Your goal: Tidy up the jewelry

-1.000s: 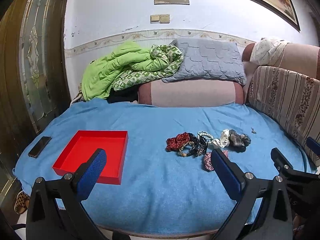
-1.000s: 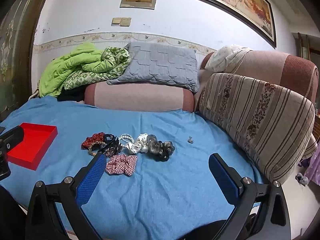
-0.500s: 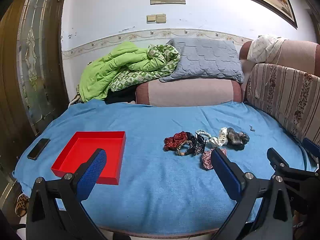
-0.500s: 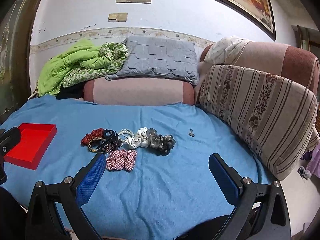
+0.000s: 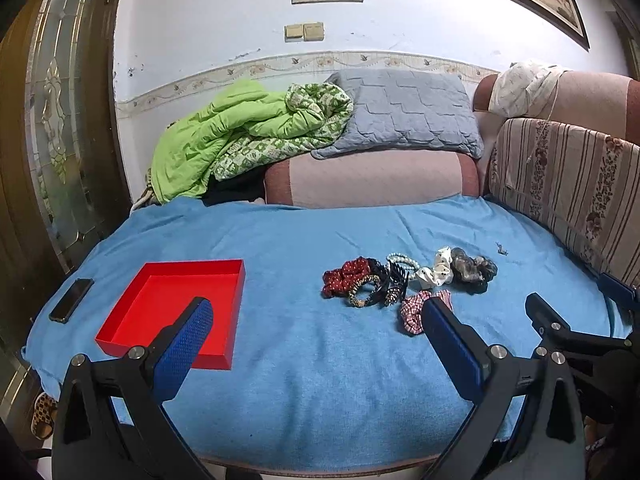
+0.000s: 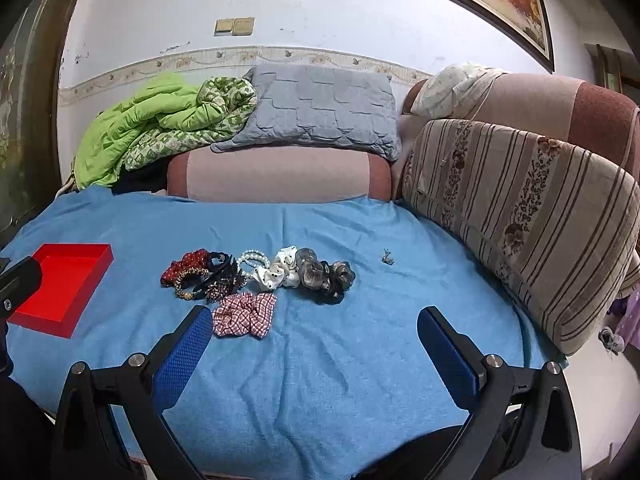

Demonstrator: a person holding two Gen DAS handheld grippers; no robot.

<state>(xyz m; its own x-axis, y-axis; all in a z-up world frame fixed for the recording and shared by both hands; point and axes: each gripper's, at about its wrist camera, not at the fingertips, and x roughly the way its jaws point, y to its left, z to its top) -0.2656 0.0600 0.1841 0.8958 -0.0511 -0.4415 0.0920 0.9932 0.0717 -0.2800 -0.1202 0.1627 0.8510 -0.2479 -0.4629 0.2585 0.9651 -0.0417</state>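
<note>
Blue blanket [image 6: 320, 360] holds the checked scrunchie [image 6: 245, 314] at eleven o'clock; right gripper [image 6: 312, 344], spread, should descend squarely; left gripper [image 5: 316, 336] is spread too.

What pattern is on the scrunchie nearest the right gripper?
Red-and-white gingham check on the scrunchie, clearest in the right wrist view.

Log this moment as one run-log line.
left gripper: open, empty | right gripper: open, empty | red tray: empty | hair accessories: piled on blue cover
</note>
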